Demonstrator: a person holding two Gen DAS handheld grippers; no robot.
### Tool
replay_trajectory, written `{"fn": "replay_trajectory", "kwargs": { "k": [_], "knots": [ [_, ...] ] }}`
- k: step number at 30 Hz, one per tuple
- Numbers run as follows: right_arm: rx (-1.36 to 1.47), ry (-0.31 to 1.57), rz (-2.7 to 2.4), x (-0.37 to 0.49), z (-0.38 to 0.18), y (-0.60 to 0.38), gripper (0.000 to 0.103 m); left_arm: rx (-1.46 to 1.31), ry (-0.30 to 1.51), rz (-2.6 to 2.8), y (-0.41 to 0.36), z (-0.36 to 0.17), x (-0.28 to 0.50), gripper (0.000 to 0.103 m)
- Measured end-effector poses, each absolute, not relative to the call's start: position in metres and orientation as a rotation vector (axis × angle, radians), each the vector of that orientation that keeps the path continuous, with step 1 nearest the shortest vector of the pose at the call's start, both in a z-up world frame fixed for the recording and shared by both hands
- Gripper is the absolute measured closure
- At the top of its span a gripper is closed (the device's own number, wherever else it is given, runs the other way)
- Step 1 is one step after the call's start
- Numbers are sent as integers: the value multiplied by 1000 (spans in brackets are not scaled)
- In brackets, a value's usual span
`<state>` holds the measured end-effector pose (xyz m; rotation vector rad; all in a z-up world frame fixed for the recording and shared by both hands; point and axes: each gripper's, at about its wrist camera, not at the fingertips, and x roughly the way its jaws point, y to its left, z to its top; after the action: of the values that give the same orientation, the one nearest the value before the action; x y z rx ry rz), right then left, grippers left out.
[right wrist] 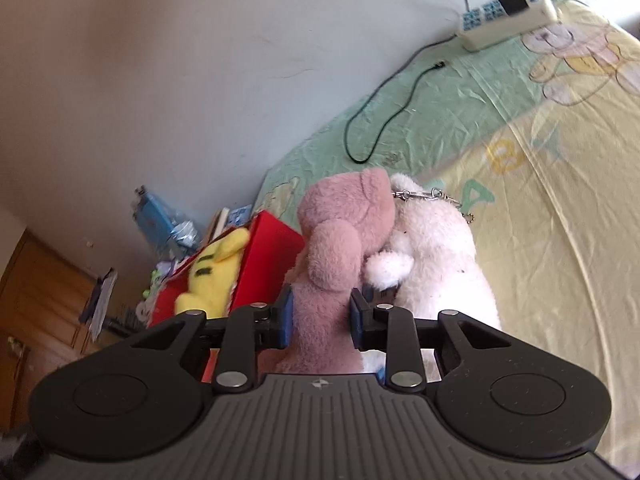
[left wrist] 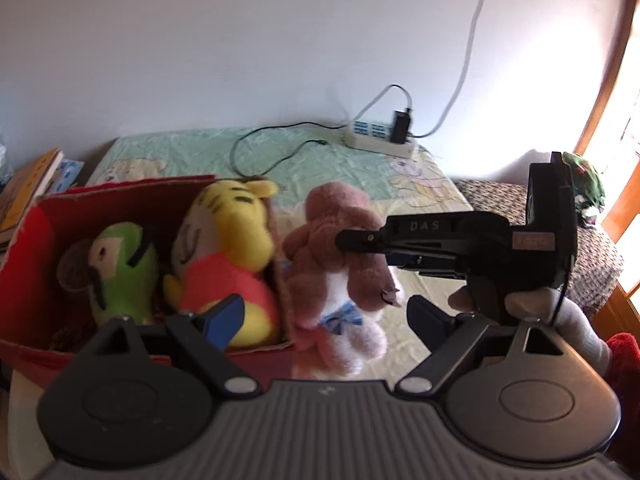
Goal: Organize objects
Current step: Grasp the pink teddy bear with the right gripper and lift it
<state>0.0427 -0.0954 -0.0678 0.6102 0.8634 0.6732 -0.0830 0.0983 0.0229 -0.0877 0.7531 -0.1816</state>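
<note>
A red cardboard box (left wrist: 28, 264) stands on the bed at the left and holds a green plush (left wrist: 120, 276) and a yellow tiger plush (left wrist: 236, 248). My right gripper (right wrist: 322, 316) is shut on the ear of a brown and white plush dog (right wrist: 340, 240) and holds it up just right of the box; the gripper also shows in the left wrist view (left wrist: 348, 240), gripping the dog (left wrist: 340, 280). A metal key chain (right wrist: 432, 196) hangs from the dog. My left gripper (left wrist: 324, 320) is open and empty, in front of the box and the dog.
A white power strip (left wrist: 380, 140) with a black charger and cables lies at the back of the bed by the wall. Books (left wrist: 28, 188) lie left of the box. A patterned blanket (left wrist: 592, 256) lies at the right. A wooden cabinet (right wrist: 36, 300) stands left.
</note>
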Motion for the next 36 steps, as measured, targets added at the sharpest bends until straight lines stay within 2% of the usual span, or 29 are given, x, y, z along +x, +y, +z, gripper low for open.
{"fn": "replay_trajectory", "kwargs": {
  "k": [8, 22, 31, 36],
  "knots": [
    [597, 910, 734, 12, -72, -134, 74, -17, 778, -343, 59, 13, -81, 13],
    [640, 988, 736, -21, -97, -179, 73, -73, 985, -444, 28, -57, -47, 17],
    [663, 1031, 691, -11, -115, -192, 65, -57, 1028, -481, 13, -85, -36, 18],
    [647, 1000, 707, -6, -110, -194, 50, -63, 1037, -486, 10, -88, -30, 17]
  ]
}}
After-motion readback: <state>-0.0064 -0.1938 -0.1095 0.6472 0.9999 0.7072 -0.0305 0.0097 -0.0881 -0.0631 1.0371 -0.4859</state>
